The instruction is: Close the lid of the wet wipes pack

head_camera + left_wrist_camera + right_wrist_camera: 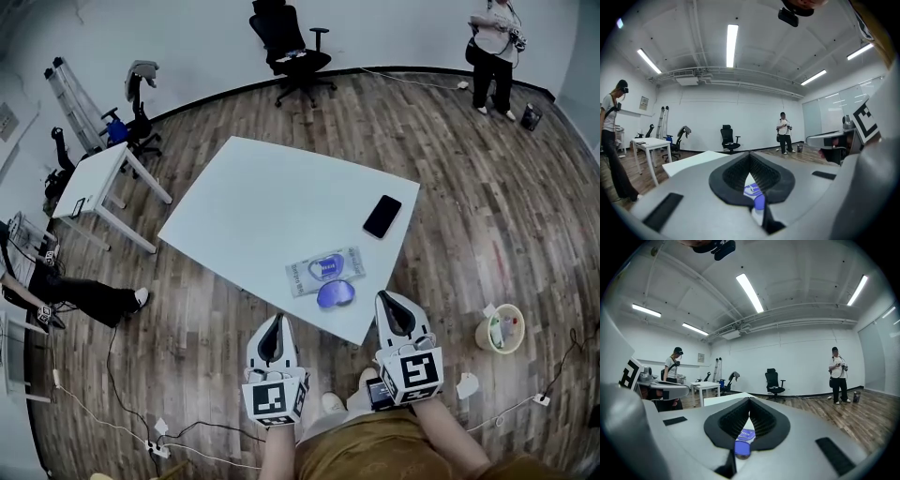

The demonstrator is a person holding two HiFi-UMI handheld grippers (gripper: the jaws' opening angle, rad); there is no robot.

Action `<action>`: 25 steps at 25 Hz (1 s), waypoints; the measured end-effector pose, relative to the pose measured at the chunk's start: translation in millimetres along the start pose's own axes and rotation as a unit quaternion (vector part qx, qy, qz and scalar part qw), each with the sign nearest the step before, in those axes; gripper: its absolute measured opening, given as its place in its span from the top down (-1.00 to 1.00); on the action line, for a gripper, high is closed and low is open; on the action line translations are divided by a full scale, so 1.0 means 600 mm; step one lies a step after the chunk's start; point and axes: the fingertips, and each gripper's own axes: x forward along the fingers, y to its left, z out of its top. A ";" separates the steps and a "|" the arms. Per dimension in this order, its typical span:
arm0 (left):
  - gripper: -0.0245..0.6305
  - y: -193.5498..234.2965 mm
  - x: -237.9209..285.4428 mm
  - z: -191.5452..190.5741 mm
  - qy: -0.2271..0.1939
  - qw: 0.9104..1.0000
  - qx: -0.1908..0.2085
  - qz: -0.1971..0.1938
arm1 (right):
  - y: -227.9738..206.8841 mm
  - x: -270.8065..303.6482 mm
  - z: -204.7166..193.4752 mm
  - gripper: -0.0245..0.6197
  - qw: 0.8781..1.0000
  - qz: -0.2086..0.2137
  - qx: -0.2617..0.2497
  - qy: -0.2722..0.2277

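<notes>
The wet wipes pack point(322, 270) lies flat near the front edge of the white table point(262, 206). Its blue lid point(337, 294) is flipped open toward me. My left gripper point(274, 321) hovers off the table's front edge, below and left of the pack, with jaws shut and empty. My right gripper point(386, 296) is just off the front right corner, to the right of the lid, also shut and empty. In the left gripper view the pack point(751, 190) and lid point(759, 202) show through the gap below the gripper point(750, 157). The right gripper view shows the lid point(742, 448) below the gripper point(749, 401).
A black phone point(382, 217) lies on the table's right side. A small white desk point(89, 183) and office chairs point(292, 49) stand behind. One person point(494, 52) stands far right and another sits at left. A bucket point(502, 328) and cables are on the floor.
</notes>
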 end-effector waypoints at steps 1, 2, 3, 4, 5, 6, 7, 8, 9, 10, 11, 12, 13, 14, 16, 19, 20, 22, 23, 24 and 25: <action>0.94 -0.004 0.004 0.001 0.000 1.000 0.001 0.000 | -0.005 0.000 0.000 0.90 1.000 -0.001 0.001 -0.001; 0.94 -0.008 0.008 0.002 0.000 1.000 0.002 0.000 | -0.010 0.000 0.000 0.90 1.000 0.000 0.002 -0.002; 0.94 -0.012 0.011 0.004 -0.001 1.000 0.003 0.000 | -0.014 -0.001 0.000 0.90 1.000 0.001 0.003 -0.003; 0.94 -0.015 0.013 0.005 -0.002 1.000 0.004 0.001 | -0.017 0.000 -0.001 0.90 1.000 0.003 0.003 -0.005; 0.94 -0.018 0.016 0.006 -0.003 1.000 0.005 0.002 | -0.020 0.000 -0.001 0.90 1.000 0.004 0.003 -0.005; 0.94 -0.022 0.019 0.007 -0.002 1.000 0.007 0.003 | -0.023 0.000 -0.002 0.90 1.000 0.006 0.003 -0.005; 0.94 -0.026 0.022 0.007 0.000 1.000 0.009 0.003 | -0.027 -0.001 -0.002 0.90 1.000 0.007 0.004 -0.004; 0.94 -0.029 0.022 0.007 0.003 1.000 0.013 0.003 | -0.028 -0.002 -0.001 0.90 1.000 0.008 0.005 -0.002; 0.94 -0.030 0.020 0.008 0.006 1.000 0.014 0.003 | -0.027 -0.005 0.000 0.90 1.000 0.008 0.006 -0.001; 0.94 -0.027 0.015 0.010 0.007 1.000 0.013 0.002 | -0.023 -0.007 0.002 0.90 1.000 0.007 0.008 -0.001; 0.94 -0.019 0.012 0.013 0.005 1.000 0.011 0.003 | -0.018 -0.005 0.007 0.90 1.000 0.006 0.009 -0.005; 0.94 -0.009 0.016 0.019 -0.001 1.000 0.011 0.005 | -0.016 0.004 0.015 0.90 1.000 0.005 0.009 -0.012; 0.94 -0.002 0.026 0.028 -0.009 1.000 0.016 0.008 | -0.018 0.017 0.025 0.90 1.000 0.007 0.007 -0.019; 0.94 -0.004 0.038 0.036 -0.014 1.000 0.025 0.009 | -0.022 0.028 0.031 0.90 1.000 0.011 0.004 -0.022; 0.94 -0.023 0.048 0.027 -0.007 0.999 0.035 0.007 | -0.035 0.031 0.017 0.90 1.000 0.017 0.004 -0.011; 0.94 -0.029 0.055 0.005 0.008 1.000 0.029 0.007 | -0.042 0.034 -0.008 0.90 1.000 0.019 0.009 0.004; 0.94 -0.024 0.058 0.004 0.009 1.000 0.029 0.007 | -0.040 0.038 -0.009 0.90 1.000 0.019 0.009 0.005; 0.94 -0.012 0.066 0.004 0.009 1.000 0.027 0.006 | -0.036 0.050 -0.007 0.90 1.000 0.017 0.007 0.005; 0.94 -0.005 0.073 0.002 0.009 1.000 0.026 0.006 | -0.035 0.059 -0.008 0.90 1.000 0.015 0.006 0.005; 0.94 0.002 0.082 -0.002 0.010 1.000 0.023 0.005 | -0.034 0.068 -0.011 0.90 1.000 0.014 0.005 0.008; 0.94 0.008 0.090 -0.006 0.012 1.000 0.020 0.005 | -0.033 0.076 -0.014 0.90 1.000 0.014 0.005 0.011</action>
